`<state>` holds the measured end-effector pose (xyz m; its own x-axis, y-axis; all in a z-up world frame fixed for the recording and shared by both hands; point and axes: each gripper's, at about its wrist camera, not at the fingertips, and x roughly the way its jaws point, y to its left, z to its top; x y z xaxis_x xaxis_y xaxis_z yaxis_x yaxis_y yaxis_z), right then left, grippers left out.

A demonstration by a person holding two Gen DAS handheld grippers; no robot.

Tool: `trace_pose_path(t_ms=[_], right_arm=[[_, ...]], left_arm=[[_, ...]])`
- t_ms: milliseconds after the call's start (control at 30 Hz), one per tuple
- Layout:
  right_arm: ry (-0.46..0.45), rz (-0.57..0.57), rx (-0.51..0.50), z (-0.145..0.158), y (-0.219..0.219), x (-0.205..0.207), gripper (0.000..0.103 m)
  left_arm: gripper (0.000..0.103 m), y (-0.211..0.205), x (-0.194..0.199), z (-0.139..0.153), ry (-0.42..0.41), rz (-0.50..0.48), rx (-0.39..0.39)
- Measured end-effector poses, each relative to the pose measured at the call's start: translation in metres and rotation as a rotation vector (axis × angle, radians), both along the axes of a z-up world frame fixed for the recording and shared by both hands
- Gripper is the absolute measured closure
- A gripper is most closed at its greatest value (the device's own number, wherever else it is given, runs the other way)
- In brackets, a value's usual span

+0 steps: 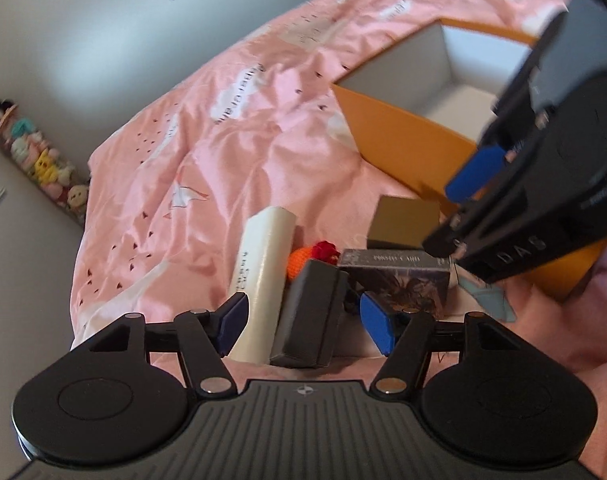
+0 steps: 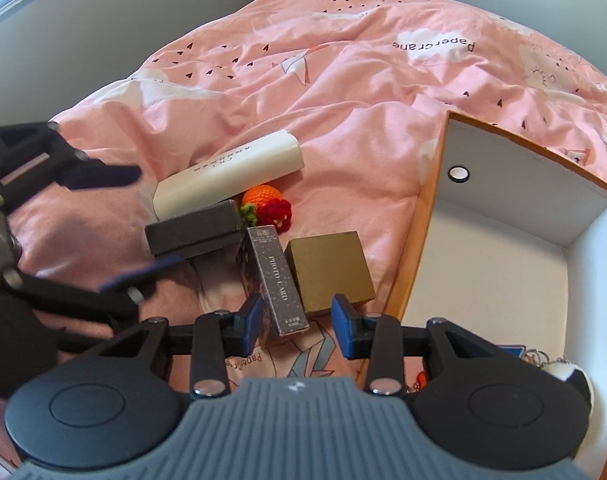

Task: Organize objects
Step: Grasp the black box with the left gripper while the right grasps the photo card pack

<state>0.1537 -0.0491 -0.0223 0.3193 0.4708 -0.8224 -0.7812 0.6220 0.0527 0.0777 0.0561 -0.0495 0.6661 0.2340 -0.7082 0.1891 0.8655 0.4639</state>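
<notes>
Grey wall (image 2: 103, 60) borders my bed's pink duvet (image 2: 343, 92). My left hand-held gripper (image 1: 303, 320) stands spread around the black box (image 1: 311, 316); my right hand-held gripper (image 2: 297, 318) stands spread, empty. Orange box (image 2: 431, 216) near the bed's right edge.

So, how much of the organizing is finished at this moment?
Little is done: the orange box holds only a keychain in its near corner. Neither the left gripper nor the right gripper holds anything. The white tube, black case, photo card box, gold box and crochet toy remain on the bedspread.
</notes>
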Motion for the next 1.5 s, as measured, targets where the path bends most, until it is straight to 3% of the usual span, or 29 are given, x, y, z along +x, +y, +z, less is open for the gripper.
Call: trace_pose_path(t_ms=[200,267,400,533,633,733,833,900,1200,1500], right_arm=[[0.019,0.028,-0.004,-0.008,0.007,0.009,0.063],[0.023,0.027,-0.012,-0.011,0.009,0.012,0.064],[0.026,0.051,-0.005,-0.013,0.012,0.016,0.065],[0.020,0.078,-0.015,-0.014,0.017,0.016,0.064],[0.011,0.113,-0.023,-0.014,0.020,0.015,0.064],[0.031,0.155,-0.014,-0.015,0.022,0.013,0.069],[0.031,0.203,-0.022,-0.016,0.029,0.010,0.070],[0.017,0.226,-0.039,-0.018,0.035,0.008,0.070],[-0.014,0.286,-0.133,-0.033,0.056,0.019,0.070],[-0.101,0.385,-0.184,-0.039,0.072,0.018,0.063]], left_arm=[[0.030,-0.006,0.020,-0.032,0.080,0.018,0.097],[0.036,-0.003,0.026,-0.037,0.096,0.038,0.090],[0.060,0.005,0.029,-0.043,0.112,0.072,0.056],[0.062,0.007,0.025,-0.038,0.089,0.106,0.026],[0.062,0.015,0.016,-0.016,0.050,0.182,-0.097],[0.063,0.035,0.005,0.012,0.029,0.322,-0.355],[0.063,0.057,-0.006,0.022,0.058,0.450,-0.625],[0.064,0.065,-0.012,0.019,0.076,0.520,-0.727],[0.064,0.075,-0.011,-0.003,0.060,0.667,-0.784],[0.064,0.084,-0.013,-0.005,0.039,0.687,-0.826]])
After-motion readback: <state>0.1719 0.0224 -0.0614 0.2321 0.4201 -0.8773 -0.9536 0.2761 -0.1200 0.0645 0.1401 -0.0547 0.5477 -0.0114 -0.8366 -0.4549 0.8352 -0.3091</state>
